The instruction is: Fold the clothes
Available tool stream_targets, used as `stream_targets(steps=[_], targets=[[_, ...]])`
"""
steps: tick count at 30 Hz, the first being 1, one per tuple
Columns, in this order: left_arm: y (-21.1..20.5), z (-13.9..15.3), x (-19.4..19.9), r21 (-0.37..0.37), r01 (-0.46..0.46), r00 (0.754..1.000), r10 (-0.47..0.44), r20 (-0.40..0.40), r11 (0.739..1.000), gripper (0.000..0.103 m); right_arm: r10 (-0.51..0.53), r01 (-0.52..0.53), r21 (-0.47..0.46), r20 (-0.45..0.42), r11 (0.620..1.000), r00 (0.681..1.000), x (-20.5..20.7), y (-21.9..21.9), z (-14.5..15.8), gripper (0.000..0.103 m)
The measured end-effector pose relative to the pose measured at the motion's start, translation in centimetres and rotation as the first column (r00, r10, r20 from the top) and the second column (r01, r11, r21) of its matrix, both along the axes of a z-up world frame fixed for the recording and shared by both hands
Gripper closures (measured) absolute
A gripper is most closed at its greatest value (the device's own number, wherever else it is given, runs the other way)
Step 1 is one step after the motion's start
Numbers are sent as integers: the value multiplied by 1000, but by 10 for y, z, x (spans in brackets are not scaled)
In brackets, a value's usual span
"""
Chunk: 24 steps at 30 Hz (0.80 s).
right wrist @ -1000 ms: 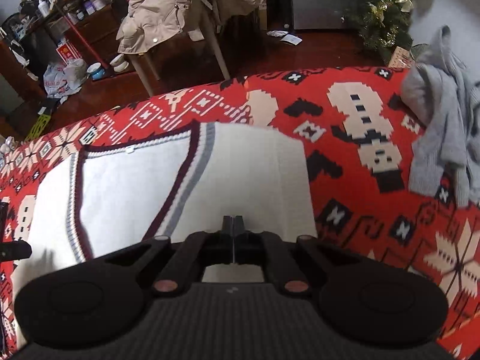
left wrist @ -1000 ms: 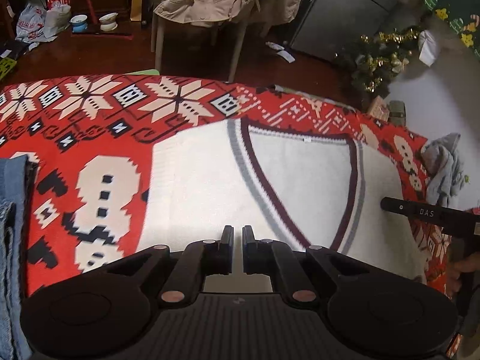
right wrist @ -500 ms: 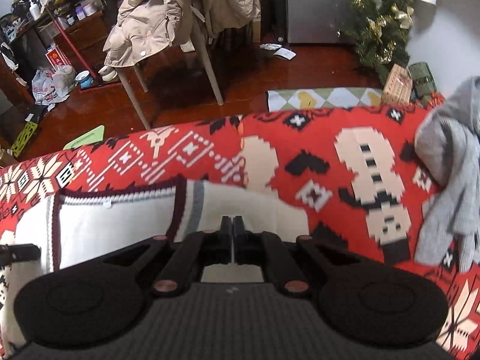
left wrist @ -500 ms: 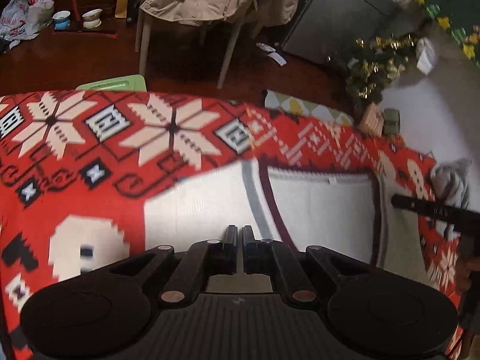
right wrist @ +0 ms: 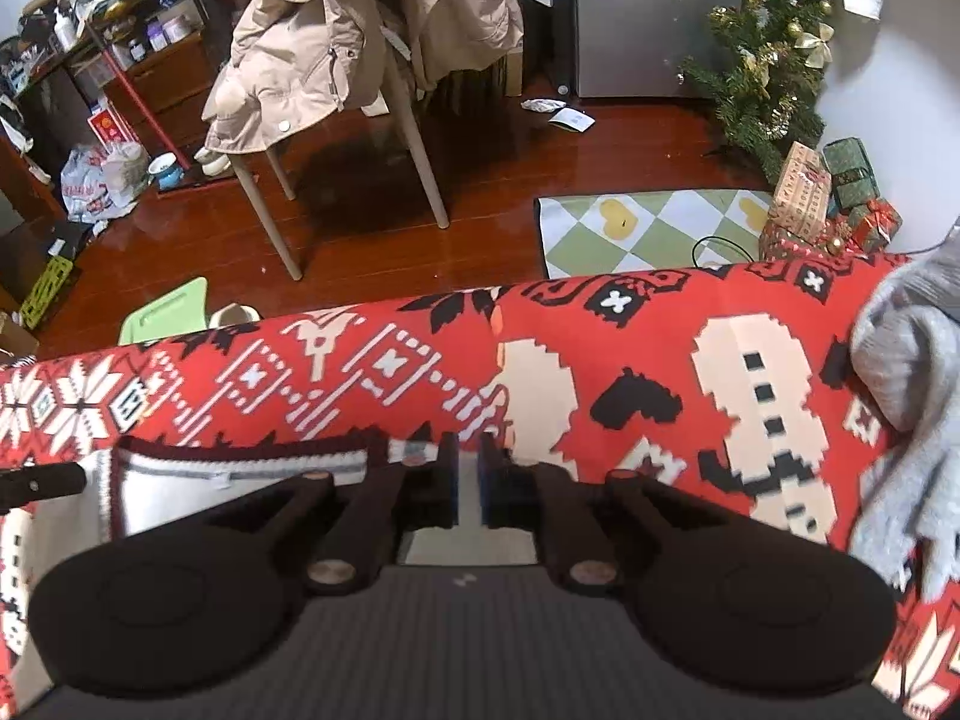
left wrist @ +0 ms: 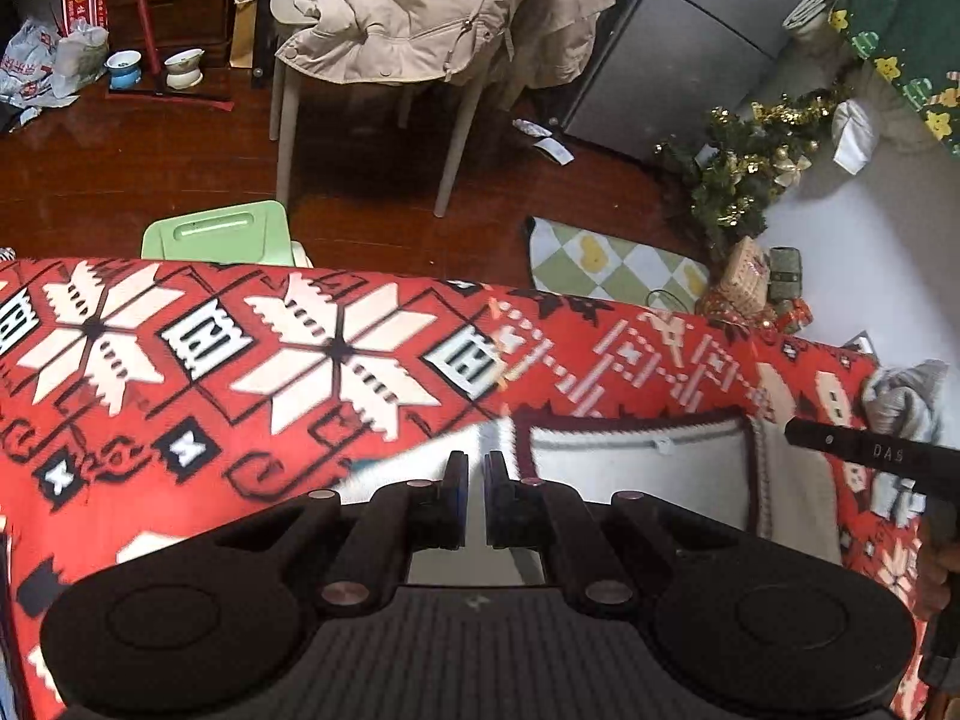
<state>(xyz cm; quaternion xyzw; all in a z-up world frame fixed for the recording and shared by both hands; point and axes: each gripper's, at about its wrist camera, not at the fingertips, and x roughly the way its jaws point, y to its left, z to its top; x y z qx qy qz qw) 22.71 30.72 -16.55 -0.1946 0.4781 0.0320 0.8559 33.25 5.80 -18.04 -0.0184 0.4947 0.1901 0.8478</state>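
Observation:
A white V-neck knit vest with maroon and grey trim lies on a red patterned blanket. My left gripper is shut on white fabric of the vest, right beside the left side of its collar. In the right wrist view the vest sits low on the left, and my right gripper pinches white fabric at the collar's right end, with a narrow gap between its blue pads. The rest of the vest is hidden under both gripper bodies. The right tool's black bar shows at the vest's right edge.
A grey knit garment lies bunched on the blanket's right end. Beyond the blanket's far edge are a wooden floor, a chair draped with a beige coat, a green stool, a checkered mat and a small Christmas tree.
Both grippers have carried the vest's white fabric forward to the collar, covering most of the vest body. The gap between the right fingers has widened slightly.

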Motion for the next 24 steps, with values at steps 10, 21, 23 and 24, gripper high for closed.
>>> stream_targets(steps=[10, 21, 23, 24], targets=[[-9, -16, -3, 9, -3, 999, 3, -42, 1000, 98, 59, -60, -30, -44, 998, 997, -32, -3, -9, 94], [-8, 3, 1, -11, -41, 999, 41, -11, 999, 98, -3, 3, 3, 15, 1000, 1000, 0, 1, 11, 95], [-10, 6, -19, -18, -48, 998, 48, -29, 999, 98, -27, 27, 8, -11, 1000, 1000, -17, -16, 18, 95], [-11, 7, -30, -21, -54, 998, 53, -42, 998, 98, -35, 35, 5, -30, 999, 999, -28, -26, 20, 95]])
